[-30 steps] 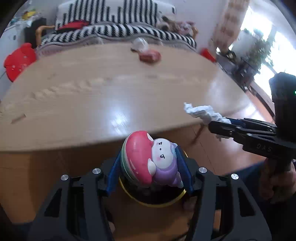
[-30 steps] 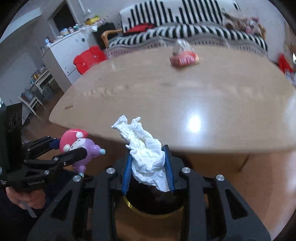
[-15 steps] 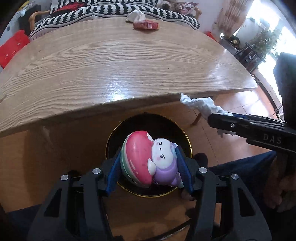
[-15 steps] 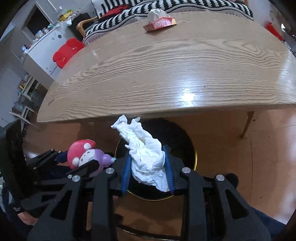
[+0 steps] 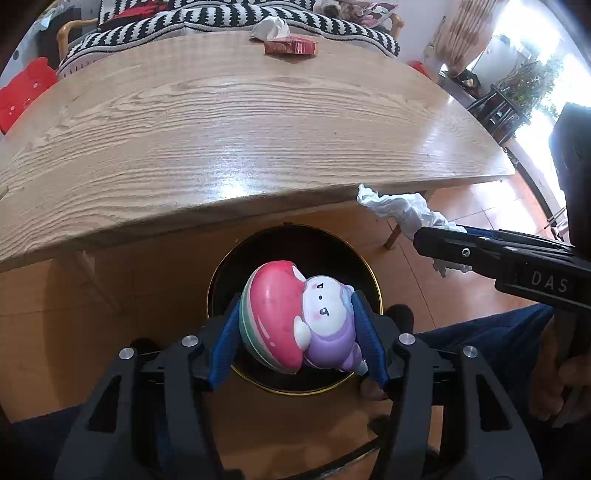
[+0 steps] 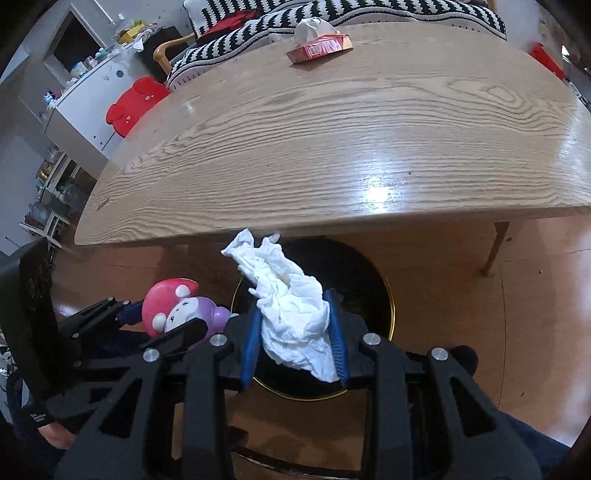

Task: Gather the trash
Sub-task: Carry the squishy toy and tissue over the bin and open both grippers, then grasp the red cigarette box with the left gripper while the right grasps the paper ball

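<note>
Both grippers lowered over the bin.

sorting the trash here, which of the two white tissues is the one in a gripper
The crumpled tissue clamped in the right gripper, over the black bin. The other tissue sticks out of the red pack at the table's far edge, untouched.

Wooden table with pronounced grain, curved near edge and a bright glare patch close to that edge. At its far edge, toward the middle, a flat red tissue pack with a white tissue puffed up from it. Beyond the far edge, a black-and-white striped sofa. Off the table's left end, a red chair before a white cabinet. Off the right end, potted plants by a bright window.
</note>
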